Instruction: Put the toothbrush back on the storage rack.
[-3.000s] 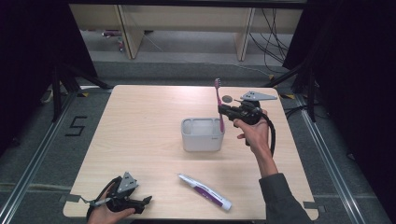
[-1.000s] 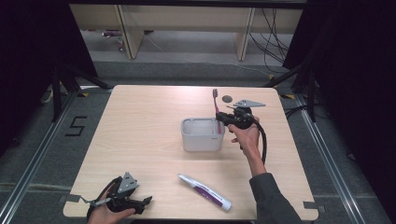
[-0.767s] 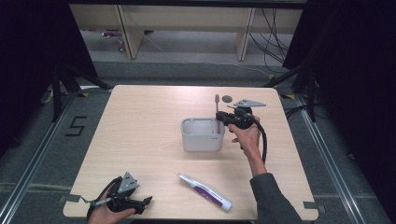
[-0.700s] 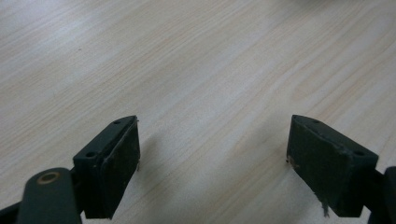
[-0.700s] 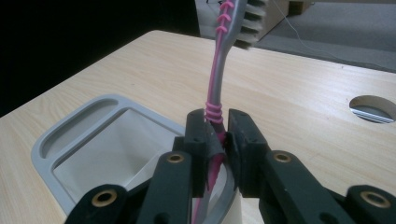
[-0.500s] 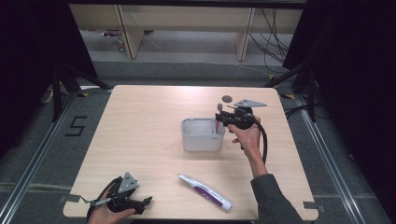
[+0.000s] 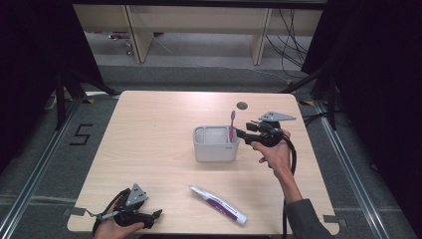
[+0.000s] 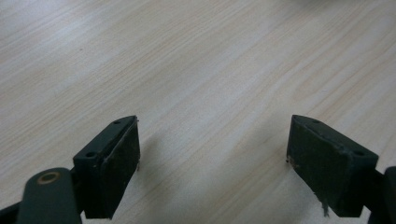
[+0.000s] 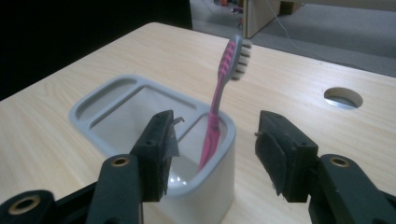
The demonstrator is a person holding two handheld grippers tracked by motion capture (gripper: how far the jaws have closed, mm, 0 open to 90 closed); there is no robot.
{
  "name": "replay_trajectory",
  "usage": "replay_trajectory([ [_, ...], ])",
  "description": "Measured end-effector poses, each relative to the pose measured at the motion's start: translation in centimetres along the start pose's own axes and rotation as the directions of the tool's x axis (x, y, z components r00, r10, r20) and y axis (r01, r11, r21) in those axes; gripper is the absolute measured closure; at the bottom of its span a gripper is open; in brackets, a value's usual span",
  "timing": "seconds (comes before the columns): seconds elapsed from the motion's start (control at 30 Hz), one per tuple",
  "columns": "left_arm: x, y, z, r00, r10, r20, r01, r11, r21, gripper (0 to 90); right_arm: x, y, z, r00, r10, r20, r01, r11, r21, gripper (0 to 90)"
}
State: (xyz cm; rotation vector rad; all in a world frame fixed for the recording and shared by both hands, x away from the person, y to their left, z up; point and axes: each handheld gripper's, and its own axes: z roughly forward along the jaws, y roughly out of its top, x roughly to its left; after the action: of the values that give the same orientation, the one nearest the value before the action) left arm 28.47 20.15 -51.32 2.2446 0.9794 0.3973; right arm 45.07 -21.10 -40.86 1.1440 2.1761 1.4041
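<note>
Pink toothbrush (image 9: pixel 219 100) leans on holder (image 9: pixel 219 186) rim, released.

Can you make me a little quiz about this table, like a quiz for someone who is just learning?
1. True or false: the pink toothbrush stands inside the grey holder.
2. What lies on the table in front of the holder? A. a comb B. a toothpaste tube C. a cup
3. Are the jaws of the right gripper pressing on the toothbrush?

Key:
1. True; it leans up out of the end compartment nearest the right gripper.
2. B; the white and purple tube lies flat, apart from the holder.
3. No; they have just been opening and stand apart, clear of the handle. The left gripper is open too, over bare wood.
</note>
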Motion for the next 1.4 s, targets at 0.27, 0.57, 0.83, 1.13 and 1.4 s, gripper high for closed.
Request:
replay_trajectory([
  [0.27,0.0,0.0,0.0,1.0,-0.003,-0.002,0.003,1.0,0.002,16.8,0.5,-1.6,-2.2,0.9992,-0.041,-0.003,0.041,0.999,0.026,45.7],
  [0.57,0.0,0.0,0.0,1.0,-0.004,-0.002,0.004,1.0,0.0,16.8,1.4,-2.9,-3.1,0.9987,-0.049,-0.015,0.049,0.997,0.059,45.5],
  [0.83,0.0,0.0,-0.1,1.0,-0.002,-0.001,0.002,1.0,-0.002,16.8,2.1,-4.2,-4.1,0.9984,-0.053,-0.02,0.055,0.991,0.12,44.7],
  [1.13,-0.1,0.0,0.0,0.9998,-0.019,-0.009,0.019,0.9997,-0.018,16.8,2.7,-5.3,-4.5,0.9938,-0.107,-0.027,0.111,0.977,0.184,44.1],
  [1.4,-0.1,0.0,-0.1,1.0,-0.006,-0.001,0.006,0.9999,-0.011,16.8,3.7,-6.1,-4.3,0.9918,-0.113,-0.061,0.123,0.968,0.22,43.8],
])
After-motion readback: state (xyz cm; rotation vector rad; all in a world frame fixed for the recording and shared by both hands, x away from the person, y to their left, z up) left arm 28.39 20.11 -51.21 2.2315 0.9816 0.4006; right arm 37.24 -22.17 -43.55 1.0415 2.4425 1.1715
